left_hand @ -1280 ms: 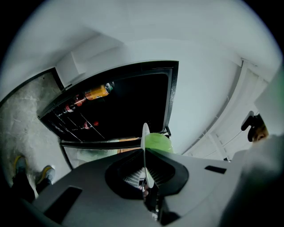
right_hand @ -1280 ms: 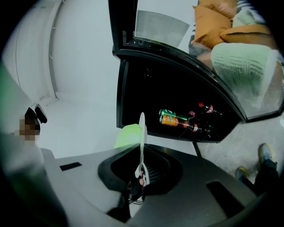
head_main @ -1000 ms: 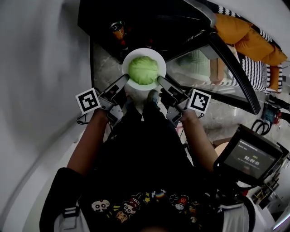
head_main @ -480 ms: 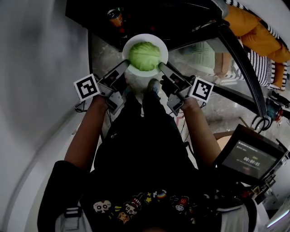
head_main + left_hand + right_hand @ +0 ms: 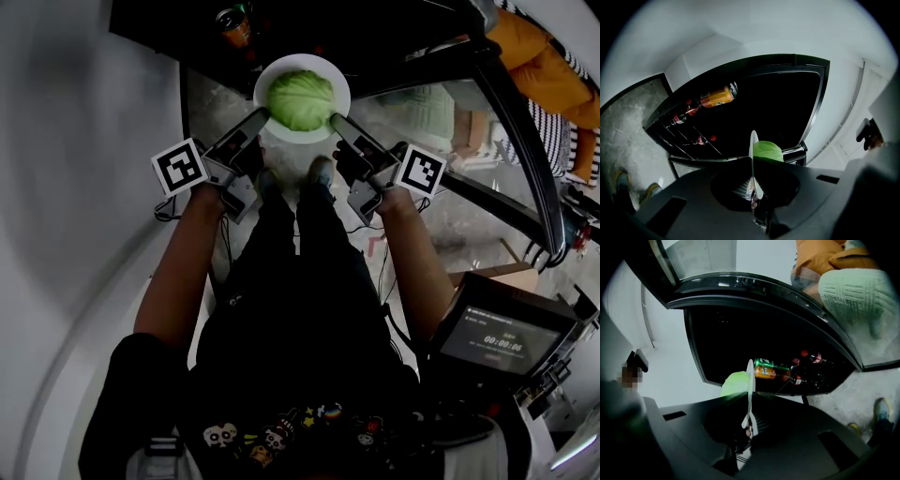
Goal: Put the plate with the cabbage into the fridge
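A white plate [image 5: 268,78] carries a green cabbage [image 5: 300,99] and is held level in front of the open, dark fridge [image 5: 309,33]. My left gripper [image 5: 260,119] is shut on the plate's left rim and my right gripper [image 5: 337,123] is shut on its right rim. In the left gripper view the plate [image 5: 753,145] shows edge-on between the jaws, with the cabbage [image 5: 768,151] to its right. In the right gripper view the plate [image 5: 750,380] is also edge-on, with the cabbage [image 5: 735,382] to its left. The fridge's inside is too dark to make out.
The glass fridge door [image 5: 487,122] stands open to the right. Cans and bottles [image 5: 717,96] lie on the fridge's wire shelves [image 5: 797,371]. A white wall [image 5: 84,141] runs along the left. An orange cushion [image 5: 548,66] lies at the far right. A monitor [image 5: 506,337] sits at lower right.
Both grippers have carried the plate with the cabbage forward and up, closer to the fridge opening. The grip on both rims is unchanged.
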`<state>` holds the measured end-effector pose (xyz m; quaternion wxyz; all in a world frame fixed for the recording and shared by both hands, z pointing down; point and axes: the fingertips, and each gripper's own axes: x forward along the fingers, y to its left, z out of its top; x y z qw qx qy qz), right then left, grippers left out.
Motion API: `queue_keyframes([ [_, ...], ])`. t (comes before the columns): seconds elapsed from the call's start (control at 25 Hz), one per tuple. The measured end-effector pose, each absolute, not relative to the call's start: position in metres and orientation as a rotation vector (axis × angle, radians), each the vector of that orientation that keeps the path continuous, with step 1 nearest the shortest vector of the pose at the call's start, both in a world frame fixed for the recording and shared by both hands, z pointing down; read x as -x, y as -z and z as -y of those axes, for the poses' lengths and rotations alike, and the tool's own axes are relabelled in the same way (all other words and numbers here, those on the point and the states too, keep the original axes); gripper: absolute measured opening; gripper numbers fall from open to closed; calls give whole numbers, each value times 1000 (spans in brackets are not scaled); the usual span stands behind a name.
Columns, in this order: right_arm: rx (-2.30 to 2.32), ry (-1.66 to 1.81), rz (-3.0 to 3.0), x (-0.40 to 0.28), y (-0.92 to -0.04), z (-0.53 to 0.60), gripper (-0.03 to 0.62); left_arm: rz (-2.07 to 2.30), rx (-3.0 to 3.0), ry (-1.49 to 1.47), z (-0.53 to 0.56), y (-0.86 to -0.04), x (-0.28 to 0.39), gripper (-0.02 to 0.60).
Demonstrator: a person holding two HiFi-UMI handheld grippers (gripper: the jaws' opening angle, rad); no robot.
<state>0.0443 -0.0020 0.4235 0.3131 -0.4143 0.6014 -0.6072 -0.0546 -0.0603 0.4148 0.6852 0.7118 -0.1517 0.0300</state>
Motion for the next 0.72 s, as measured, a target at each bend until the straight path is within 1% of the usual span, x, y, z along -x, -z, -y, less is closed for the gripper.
queue_keyframes([
  [0.24, 1128, 1563, -1591, -46, -418, 2, 25, 324, -1615, -72, 62, -410, 55, 14],
  [0.4, 1199, 1519, -1631, -48, -404, 3, 25, 265, -1614, -17, 63, -405, 52, 14],
  [0.72, 1196, 1542, -1630, -48, -405, 2, 25, 302, -1616, -19, 63, -405, 53, 14],
])
